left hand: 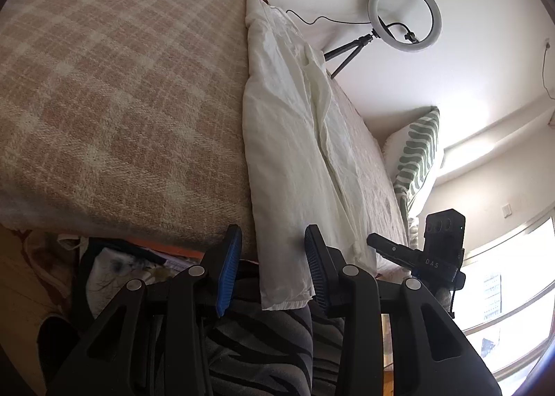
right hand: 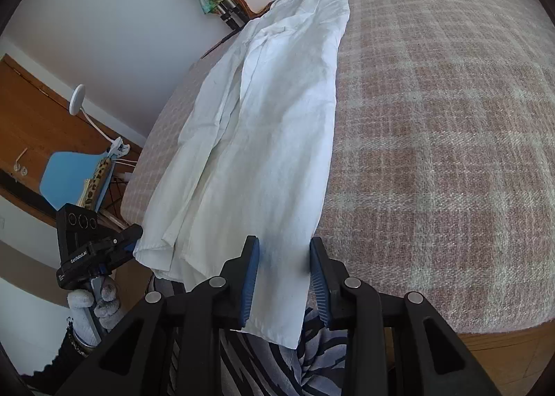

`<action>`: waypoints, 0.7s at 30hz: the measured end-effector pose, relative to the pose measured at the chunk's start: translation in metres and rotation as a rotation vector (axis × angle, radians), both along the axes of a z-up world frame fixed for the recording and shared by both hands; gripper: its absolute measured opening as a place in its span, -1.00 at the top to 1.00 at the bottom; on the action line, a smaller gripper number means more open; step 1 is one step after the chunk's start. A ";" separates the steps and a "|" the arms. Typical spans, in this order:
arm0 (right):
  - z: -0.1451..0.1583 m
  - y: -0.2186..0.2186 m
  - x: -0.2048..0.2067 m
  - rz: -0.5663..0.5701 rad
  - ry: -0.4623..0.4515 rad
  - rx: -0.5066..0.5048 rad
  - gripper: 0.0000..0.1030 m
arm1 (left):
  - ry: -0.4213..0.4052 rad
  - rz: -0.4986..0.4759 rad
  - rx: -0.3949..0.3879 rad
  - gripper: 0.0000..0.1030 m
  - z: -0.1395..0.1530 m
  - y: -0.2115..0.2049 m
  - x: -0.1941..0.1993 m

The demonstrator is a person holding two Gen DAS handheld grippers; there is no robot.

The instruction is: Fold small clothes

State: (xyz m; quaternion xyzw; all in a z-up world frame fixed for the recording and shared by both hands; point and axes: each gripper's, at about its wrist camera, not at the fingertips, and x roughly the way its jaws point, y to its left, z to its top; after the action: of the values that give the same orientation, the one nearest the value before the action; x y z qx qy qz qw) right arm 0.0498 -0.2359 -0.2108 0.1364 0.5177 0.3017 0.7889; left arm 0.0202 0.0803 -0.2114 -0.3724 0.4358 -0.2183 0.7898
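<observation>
A long white garment (left hand: 288,139) lies stretched across a bed with a pink-and-cream checked blanket (left hand: 114,83); its near end hangs over the bed's front edge. My left gripper (left hand: 274,257) is open, its blue-padded fingers on either side of that hanging end. In the right wrist view the same garment (right hand: 270,125) runs away from me, and my right gripper (right hand: 284,278) is open, straddling its near hem. Each gripper shows in the other's view: the right one (left hand: 412,253), the left one (right hand: 100,250) at the garment's corner.
A ring light on a tripod (left hand: 404,16) stands beyond the bed by the white wall. A green-striped pillow (left hand: 416,153) lies at the bed's end. A blue chair (right hand: 74,174) and a wooden door are on the left. Zebra-print fabric (right hand: 263,361) is below the grippers.
</observation>
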 end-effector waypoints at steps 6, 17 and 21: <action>-0.007 -0.012 0.000 0.001 0.062 0.093 0.37 | 0.035 -0.056 -0.108 0.55 -0.008 -0.010 0.005; -0.016 -0.020 0.000 0.039 0.133 0.198 0.87 | 0.011 -0.069 -0.109 0.88 0.017 -0.010 0.003; -0.001 -0.023 -0.005 0.045 0.093 0.240 0.90 | 0.001 -0.076 -0.050 0.88 0.019 -0.013 -0.002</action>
State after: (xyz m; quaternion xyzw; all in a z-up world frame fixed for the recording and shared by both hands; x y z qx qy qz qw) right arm 0.0453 -0.2587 -0.2122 0.2320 0.5166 0.3727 0.7351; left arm 0.0187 0.0669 -0.1926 -0.3754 0.4445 -0.2589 0.7710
